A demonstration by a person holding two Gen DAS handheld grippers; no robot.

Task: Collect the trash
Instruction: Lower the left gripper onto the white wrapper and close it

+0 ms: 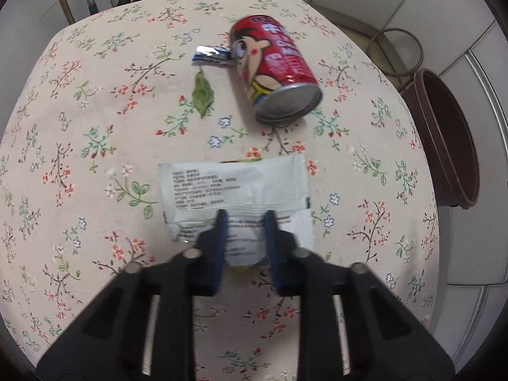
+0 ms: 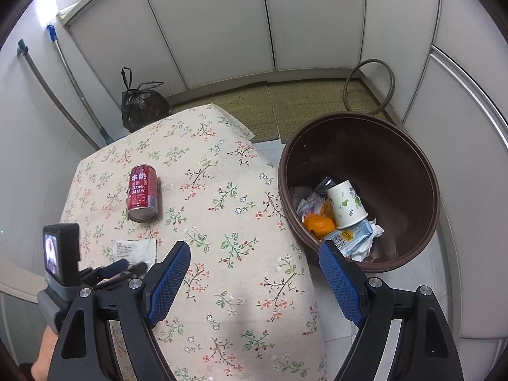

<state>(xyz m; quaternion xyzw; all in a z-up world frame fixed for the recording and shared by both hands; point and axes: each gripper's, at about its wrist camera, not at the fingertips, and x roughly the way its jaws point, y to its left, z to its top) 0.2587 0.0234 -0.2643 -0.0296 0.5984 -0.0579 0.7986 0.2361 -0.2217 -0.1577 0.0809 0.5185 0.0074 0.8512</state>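
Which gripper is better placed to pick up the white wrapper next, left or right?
Left. The left gripper already has its fingers straddling the near edge of the white wrapper. The right gripper hangs open and empty between the table edge and the brown bin, away from the wrapper.

On the table [image 1: 95, 101] a packet [image 1: 233, 190] lies nearest the left gripper [image 1: 244, 219], whose fingers straddle the packet's near edge. Beyond the packet a can [image 1: 274, 70] lies on its side, with a leaf [image 1: 202, 93] to its left and a small foil wrapper [image 1: 211, 54] just beside the can's far end. A bin [image 2: 358, 146] stands on the floor off the table's right side; in it lie a paper cup [image 2: 346, 204], a peel [image 2: 319, 224] and crumpled wrappers [image 2: 355, 239]. The right gripper [image 2: 254, 279] hangs over the table's right edge, one finger above the table, the other above the bin. Behind the table a tied bag [image 2: 143, 108] sits on the floor, and a ring [image 2: 370, 86] leans at the wall behind the bin
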